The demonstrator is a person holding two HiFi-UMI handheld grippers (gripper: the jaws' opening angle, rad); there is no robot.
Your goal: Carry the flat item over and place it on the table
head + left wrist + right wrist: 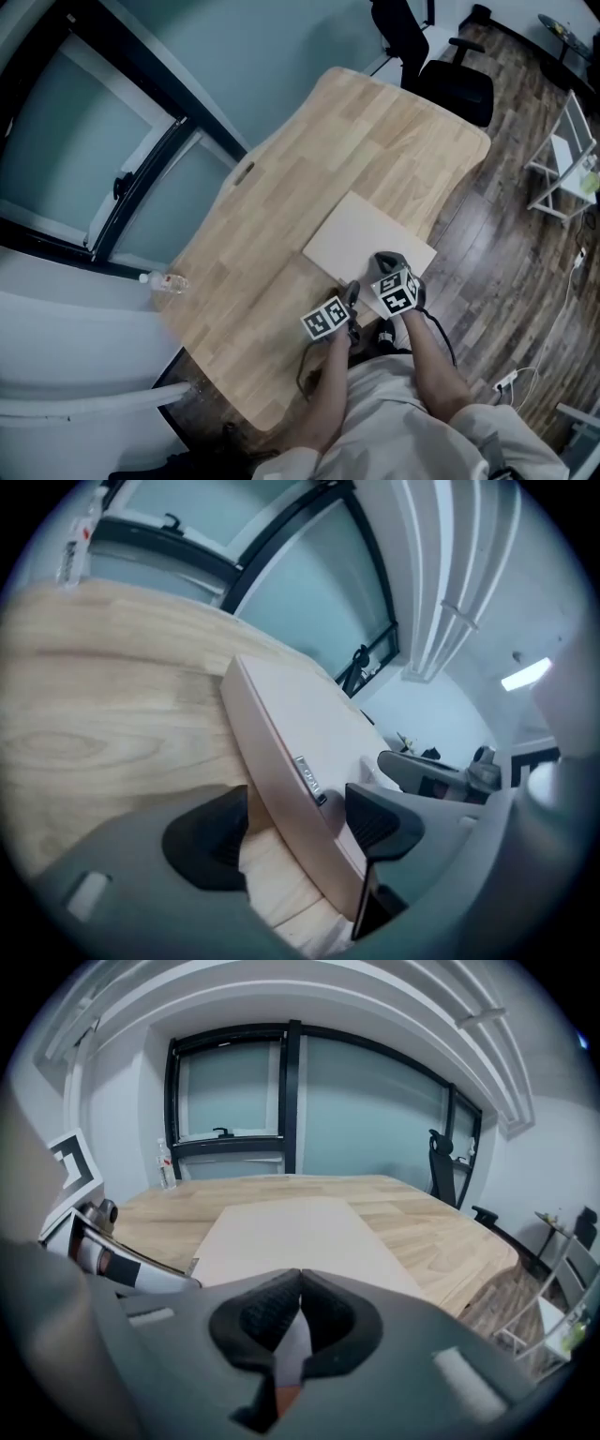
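A pale flat board (366,239) lies on the wooden table (309,159), close to its near right edge. My left gripper (351,294) is at the board's near left edge. In the left gripper view the board (309,733) runs edge-on between the two pads, and my left gripper (295,829) stands open around it, a small gap showing on each side. My right gripper (387,266) sits over the board's near corner. In the right gripper view the board (281,1232) spreads out flat ahead, and my right gripper (300,1283) is shut, its pad tips touching.
A clear plastic bottle (167,280) lies at the table's left edge by the dark-framed window (141,178). Black office chairs (441,66) stand at the far end. A white rack (567,159) is on the wood floor at right. A cable (553,328) trails on the floor.
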